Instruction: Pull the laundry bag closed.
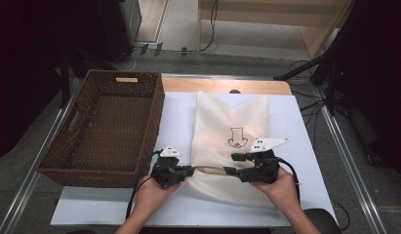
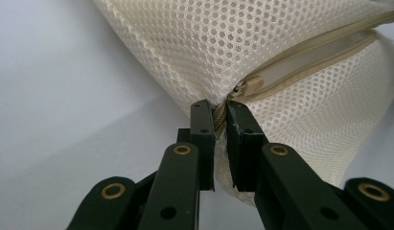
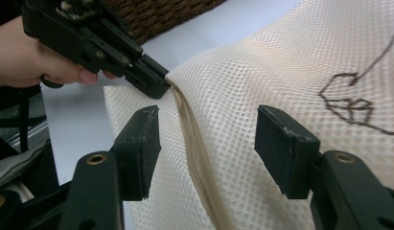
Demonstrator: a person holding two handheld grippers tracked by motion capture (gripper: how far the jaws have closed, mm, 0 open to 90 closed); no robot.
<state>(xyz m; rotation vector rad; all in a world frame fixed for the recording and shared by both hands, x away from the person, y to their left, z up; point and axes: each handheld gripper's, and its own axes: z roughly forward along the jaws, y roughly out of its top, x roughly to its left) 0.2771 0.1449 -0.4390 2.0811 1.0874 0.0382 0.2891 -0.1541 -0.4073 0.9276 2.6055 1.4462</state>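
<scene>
Your left gripper (image 1: 190, 171) is clamped on the zipper end at the near-left edge of the mesh bag (image 1: 230, 127), which lies flat on the white table (image 1: 286, 122). Your right gripper (image 1: 232, 163) stands apart over the zipper (image 3: 194, 143). Farther left, the wicker basket (image 1: 51, 168) holds nothing.

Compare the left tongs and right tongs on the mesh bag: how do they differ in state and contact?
1. The left tongs are shut on the cream mesh zip bag, at the end of its zip; the right tongs stand open.
2. The left tongs' jaws pinch the bag's corner; the right tongs' jaws straddle the zip line, not pressing.
Shared: both have black jaws, are hand-held, and sit at the bag's near edge on the white table.
</scene>
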